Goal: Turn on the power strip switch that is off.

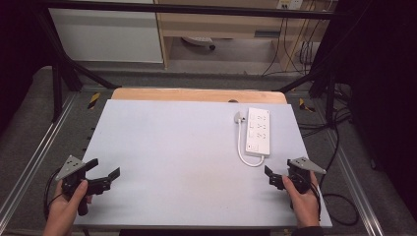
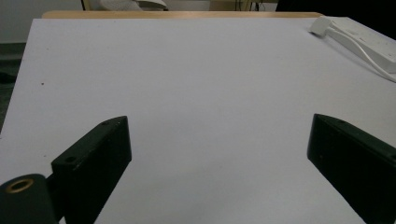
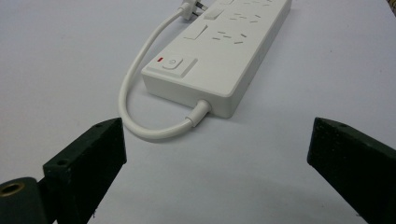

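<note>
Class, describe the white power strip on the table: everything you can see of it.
The power strip is a long white block, plastic by its look, lying flat near the table's far right edge. Its top carries rows of socket holes and, at the near end, a square power button beside a small red mark. A short white cord leaves that end, loops round the left side and ends in a plug lying by the far end. Neither gripper touches it.

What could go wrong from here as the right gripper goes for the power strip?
1. The cable loops between the open right gripper and the power strip; a jaw may snag it.
2. The strip looks too wide to pinch; it could slide on the smooth table.
3. The plug lies loose and may drag.
</note>
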The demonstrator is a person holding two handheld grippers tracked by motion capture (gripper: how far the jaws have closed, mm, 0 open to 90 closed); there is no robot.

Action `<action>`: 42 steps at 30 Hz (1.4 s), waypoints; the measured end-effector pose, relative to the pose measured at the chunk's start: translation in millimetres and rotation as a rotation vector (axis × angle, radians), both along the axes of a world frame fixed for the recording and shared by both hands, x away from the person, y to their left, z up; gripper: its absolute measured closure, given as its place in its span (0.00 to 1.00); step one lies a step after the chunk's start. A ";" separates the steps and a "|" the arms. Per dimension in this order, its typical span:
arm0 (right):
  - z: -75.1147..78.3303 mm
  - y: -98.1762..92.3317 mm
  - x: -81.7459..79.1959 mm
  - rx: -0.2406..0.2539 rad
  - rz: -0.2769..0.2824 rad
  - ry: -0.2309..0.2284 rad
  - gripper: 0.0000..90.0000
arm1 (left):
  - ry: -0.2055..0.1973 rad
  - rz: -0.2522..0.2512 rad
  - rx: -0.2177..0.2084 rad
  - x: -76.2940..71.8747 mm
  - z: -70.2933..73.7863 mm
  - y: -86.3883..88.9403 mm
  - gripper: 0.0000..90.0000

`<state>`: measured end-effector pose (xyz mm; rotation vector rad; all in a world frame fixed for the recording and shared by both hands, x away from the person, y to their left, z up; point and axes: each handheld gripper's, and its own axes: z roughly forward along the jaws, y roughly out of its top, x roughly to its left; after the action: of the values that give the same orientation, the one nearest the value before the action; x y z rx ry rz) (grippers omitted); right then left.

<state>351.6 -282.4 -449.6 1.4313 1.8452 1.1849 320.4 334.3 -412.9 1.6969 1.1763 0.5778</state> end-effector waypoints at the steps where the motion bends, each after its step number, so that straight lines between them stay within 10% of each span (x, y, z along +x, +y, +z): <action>1: 0.3 0.1 0.0 0.002 -0.001 -0.004 0.06 | 0.002 -0.003 0.001 0.2 -0.3 -0.7 0.07; 42: 43.8 -10.0 5.9 0.060 -0.008 -0.036 0.04 | 0.016 -0.030 0.041 1.2 -4.6 -4.6 0.07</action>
<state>357.5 -292.4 -405.7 1.4392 1.7918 1.2631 321.5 329.7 -417.5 1.7541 1.1547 0.5746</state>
